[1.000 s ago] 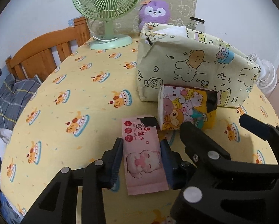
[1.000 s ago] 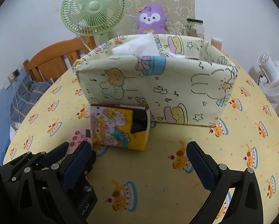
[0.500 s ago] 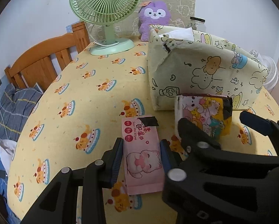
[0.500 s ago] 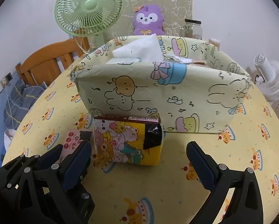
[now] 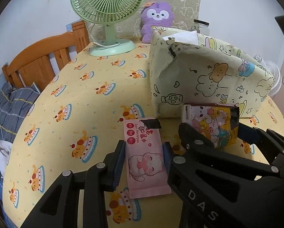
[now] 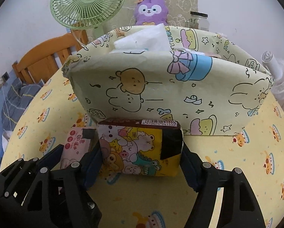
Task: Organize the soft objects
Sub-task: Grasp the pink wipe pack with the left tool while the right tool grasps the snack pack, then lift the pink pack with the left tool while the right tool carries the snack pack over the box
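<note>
**Desk:** What has changed on the bench?

**Me:** My right jaws [image 6: 142, 163], standing wide a second ago with the yellow tissue pack [image 6: 140, 150] well ahead of them, have come forward and are closing around it. The pack now sits between my pads, which look to be meeting its ends; I can't yet call it a firm squeeze. It lies on the yellow cloth [image 5: 85, 98], right against the front wall of the cartoon-print fabric bin [image 6: 170, 91].

**Desk:** And your left?

**Me:** My left jaws [image 5: 144, 159] have not budged: nearly closed, clamped on the pink wipes pack [image 5: 144, 157], which rests flat on the cloth just left of the yellow one.

**Desk:** Meaning?

**Me:** I judge both soft packs are nearly in hand. Lifting them over the bin's rim, beside the white tissues [image 6: 143, 38] already inside, looks like the step to come.
</note>
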A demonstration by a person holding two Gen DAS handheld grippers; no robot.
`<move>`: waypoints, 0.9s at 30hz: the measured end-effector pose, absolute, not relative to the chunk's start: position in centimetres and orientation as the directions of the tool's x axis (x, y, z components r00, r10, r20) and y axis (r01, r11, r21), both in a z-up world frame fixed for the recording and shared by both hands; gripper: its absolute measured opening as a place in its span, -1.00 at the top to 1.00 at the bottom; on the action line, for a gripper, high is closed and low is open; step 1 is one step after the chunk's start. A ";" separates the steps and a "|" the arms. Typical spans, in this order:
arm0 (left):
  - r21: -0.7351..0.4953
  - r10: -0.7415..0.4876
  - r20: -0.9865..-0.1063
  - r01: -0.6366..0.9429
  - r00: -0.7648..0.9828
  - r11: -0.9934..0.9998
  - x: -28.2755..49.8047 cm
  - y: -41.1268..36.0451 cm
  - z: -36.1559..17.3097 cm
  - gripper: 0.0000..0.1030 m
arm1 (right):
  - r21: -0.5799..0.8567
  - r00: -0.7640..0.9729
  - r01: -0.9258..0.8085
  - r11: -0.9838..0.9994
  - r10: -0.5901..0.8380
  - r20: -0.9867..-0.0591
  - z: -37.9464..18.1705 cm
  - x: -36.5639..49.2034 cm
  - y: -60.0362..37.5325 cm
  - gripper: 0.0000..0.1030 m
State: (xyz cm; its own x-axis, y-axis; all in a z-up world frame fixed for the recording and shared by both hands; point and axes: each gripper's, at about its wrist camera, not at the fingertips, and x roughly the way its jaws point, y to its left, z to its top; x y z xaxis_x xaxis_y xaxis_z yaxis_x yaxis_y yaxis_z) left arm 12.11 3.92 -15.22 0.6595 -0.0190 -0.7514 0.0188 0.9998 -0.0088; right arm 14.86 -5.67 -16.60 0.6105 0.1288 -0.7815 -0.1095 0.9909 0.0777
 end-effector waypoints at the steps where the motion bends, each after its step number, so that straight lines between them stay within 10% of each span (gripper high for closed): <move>1: -0.011 -0.022 -0.751 0.021 0.660 1.000 12.0 3.8 -15.2 0.22 | 0.079 0.612 -0.109 0.991 0.130 -0.780 -16.6 14.7 -5.8 -0.45; 27: -0.020 -0.058 -0.678 0.060 0.733 0.998 7.7 -2.0 -11.3 0.22 | 0.117 0.688 -0.041 0.992 0.113 -0.717 -12.4 9.6 -11.9 -0.45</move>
